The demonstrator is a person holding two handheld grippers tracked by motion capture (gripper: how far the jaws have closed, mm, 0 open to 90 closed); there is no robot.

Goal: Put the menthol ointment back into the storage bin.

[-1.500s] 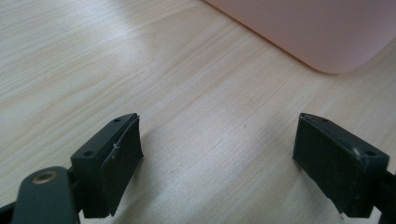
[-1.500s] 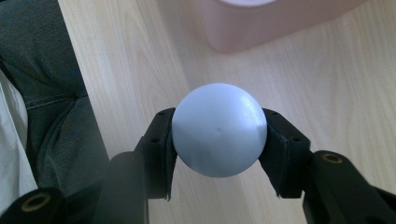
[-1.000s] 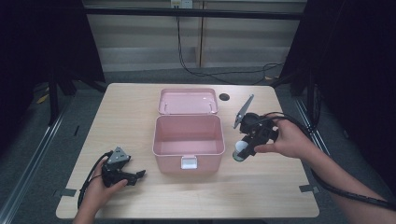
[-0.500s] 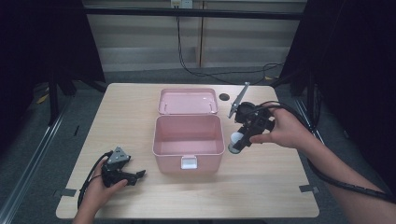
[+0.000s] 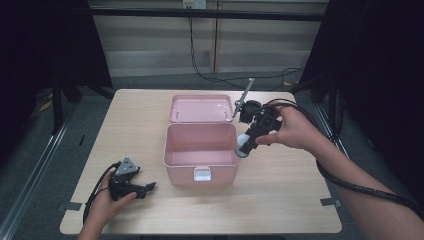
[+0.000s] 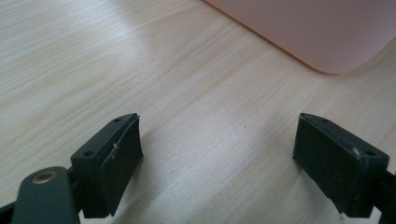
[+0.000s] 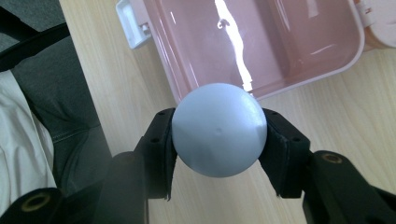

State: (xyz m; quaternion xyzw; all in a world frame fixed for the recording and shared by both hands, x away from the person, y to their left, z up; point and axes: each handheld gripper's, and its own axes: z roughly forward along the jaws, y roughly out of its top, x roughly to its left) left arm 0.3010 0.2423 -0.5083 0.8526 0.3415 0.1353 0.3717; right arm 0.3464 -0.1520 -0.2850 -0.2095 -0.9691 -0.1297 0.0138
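R hand: we see the right hand (image 5: 292,131) raised over the table's right half, forearm coming in from bottom-right, wrist bent so the right gripper (image 5: 245,146) points down and toward the box.
R gripper state: jaws clamped on a pale blue ball (image 7: 219,129); in right gripper view we see one pad on each side of it, both touching.
Ball loc: held off the table, at the right rim of the pink box (image 5: 200,165); in high view the ball (image 5: 243,146) overlaps the rim edge, partly over the wall. Can't tell if it touches the rim.
L hand: we see the left hand (image 5: 106,204) resting low at the front-left of the table (image 5: 135,115), forearm in from the bottom edge, left gripper (image 5: 145,188) lying about level, pointed right toward the box front.
L gripper state: jaws wide apart, nothing btwn them; in left gripper view just bare wood btwn the pads, box corner (image 6: 308,32) beyond.
Box: lid (image 5: 201,108) flipped open behind it, lying flat; white latch (image 5: 202,174) on front wall. Inside looks bare as far as we see.
Counts: 1 ball, 1 box w/ 1 lid, 2 grippers, 2 hands, 1 table.
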